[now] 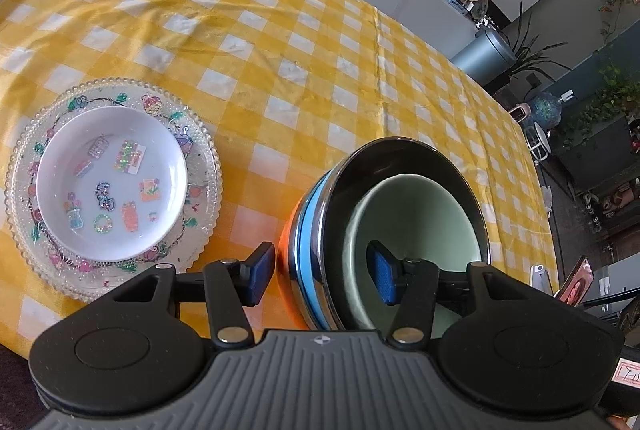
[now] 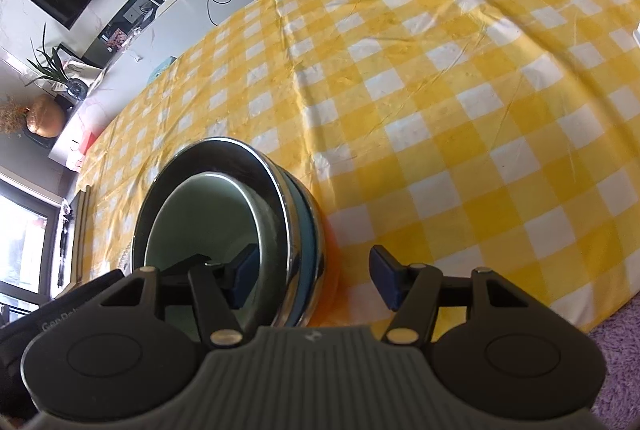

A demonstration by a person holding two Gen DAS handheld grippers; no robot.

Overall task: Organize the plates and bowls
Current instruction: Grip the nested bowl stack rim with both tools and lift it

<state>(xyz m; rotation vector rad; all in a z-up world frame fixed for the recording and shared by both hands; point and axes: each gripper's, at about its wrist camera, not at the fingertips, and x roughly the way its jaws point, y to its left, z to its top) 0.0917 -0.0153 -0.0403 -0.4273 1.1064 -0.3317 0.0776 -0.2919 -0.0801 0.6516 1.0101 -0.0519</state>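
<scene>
1. Bowls: nested stack (image 1: 400, 158) on the table (image 1: 280, 30), near its front edge. Green bowl (image 1: 420, 214) seated inside a dark steel-rimmed bowl, blue and orange bands showing outside it.
2. Plates: white plate (image 1: 112, 182) set on a glass plate (image 1: 200, 198), just beside the stack on the left gripper's side, apart from it.
3. Left gripper (image 1: 324, 276): released, jaws apart and straddling the stack's wall. One pad outside by the orange band, the other inside the green bowl. No pad seen pressing.
4. Right gripper (image 2: 316, 278): likewise released, astride the opposite wall. Inner pad down in the green bowl, outer pad over bare cloth, clear of the wall.
5. Governing relation: stack lying directly between the two grippers, wall centred in each jaw gap, rim running roughly along each gripper's line of sight. Round, so no long axis to align. Neither hand nearer; both equally placed.
6. Judgement: stack appears set down with both grips let go. Left hand better placed for the plates.
7. Risk: inner pads catching the green bowl's rim on lifting out.
</scene>
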